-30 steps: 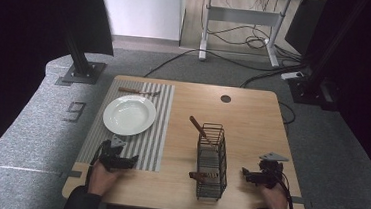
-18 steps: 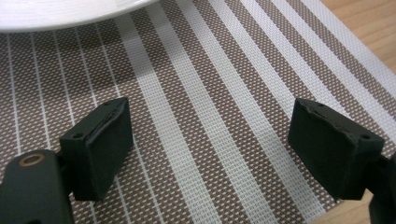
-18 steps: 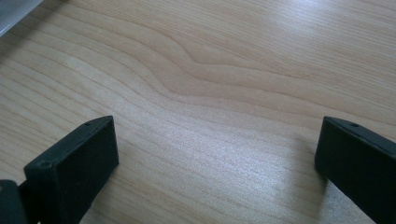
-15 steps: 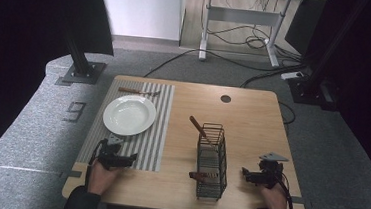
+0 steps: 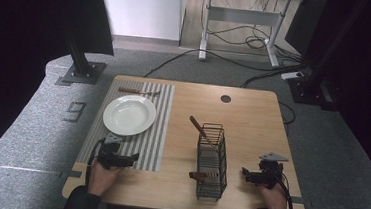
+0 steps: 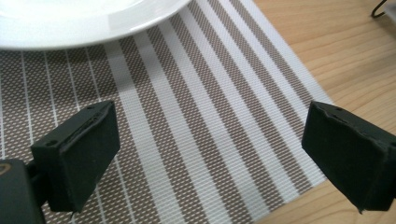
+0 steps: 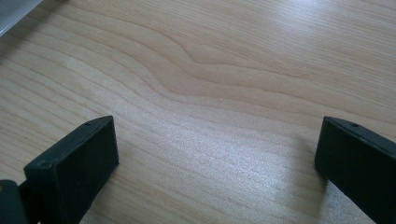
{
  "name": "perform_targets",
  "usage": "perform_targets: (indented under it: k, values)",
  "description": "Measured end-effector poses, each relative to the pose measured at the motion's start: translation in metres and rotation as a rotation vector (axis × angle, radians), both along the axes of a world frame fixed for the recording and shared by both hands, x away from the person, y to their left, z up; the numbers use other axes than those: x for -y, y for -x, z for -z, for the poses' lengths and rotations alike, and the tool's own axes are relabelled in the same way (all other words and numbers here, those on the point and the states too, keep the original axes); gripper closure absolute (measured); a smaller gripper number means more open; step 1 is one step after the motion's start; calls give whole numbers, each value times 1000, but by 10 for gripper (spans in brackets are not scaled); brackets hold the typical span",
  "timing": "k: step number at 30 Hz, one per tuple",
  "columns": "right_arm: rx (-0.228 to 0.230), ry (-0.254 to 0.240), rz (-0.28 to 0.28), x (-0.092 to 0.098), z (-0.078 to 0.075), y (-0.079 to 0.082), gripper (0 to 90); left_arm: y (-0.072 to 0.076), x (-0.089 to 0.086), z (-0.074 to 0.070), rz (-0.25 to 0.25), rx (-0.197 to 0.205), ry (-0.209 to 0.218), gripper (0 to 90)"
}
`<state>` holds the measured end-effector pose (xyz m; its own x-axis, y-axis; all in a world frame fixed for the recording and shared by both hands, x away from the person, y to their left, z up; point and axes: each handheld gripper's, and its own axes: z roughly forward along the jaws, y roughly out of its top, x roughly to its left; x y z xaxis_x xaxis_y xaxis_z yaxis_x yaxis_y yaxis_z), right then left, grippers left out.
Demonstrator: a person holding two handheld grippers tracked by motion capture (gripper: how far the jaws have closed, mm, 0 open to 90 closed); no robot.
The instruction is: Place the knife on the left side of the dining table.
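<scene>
Now the left gripper (image 5: 134, 156), over the striped mat (image 5: 147, 131), has just spread its fingers; both grippers' fingers are open and empty.

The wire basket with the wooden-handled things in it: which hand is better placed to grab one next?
Probably the right. The right tool rests open on the bare wood right beside the wire basket, whose wooden handles stick out. The left tool, also open, sits over the striped mat near the plate, farther from the basket.
</scene>
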<state>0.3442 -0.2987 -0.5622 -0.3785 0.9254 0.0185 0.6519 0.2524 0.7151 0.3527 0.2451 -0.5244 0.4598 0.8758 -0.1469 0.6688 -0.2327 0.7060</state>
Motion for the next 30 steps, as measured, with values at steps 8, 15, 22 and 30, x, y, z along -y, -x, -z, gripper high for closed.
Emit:
perform_targets:
  k: [8, 15, 22, 30]
  values:
    - [0, 0, 1, 0, 0, 0, 0, -2, 12, -17, 19, 15, 30, 15]
    - [0, 0, 1, 0, 0, 0, 0, -4, 27, -36, 34, 38, 52, 2]
    - [0, 0, 0, 0, 0, 0, 0, -7, 45, -50, 64, 49, 52, 13]
    - [0, 0, 0, 0, 0, 0, 0, -11, 59, -62, 65, 54, 74, 20]
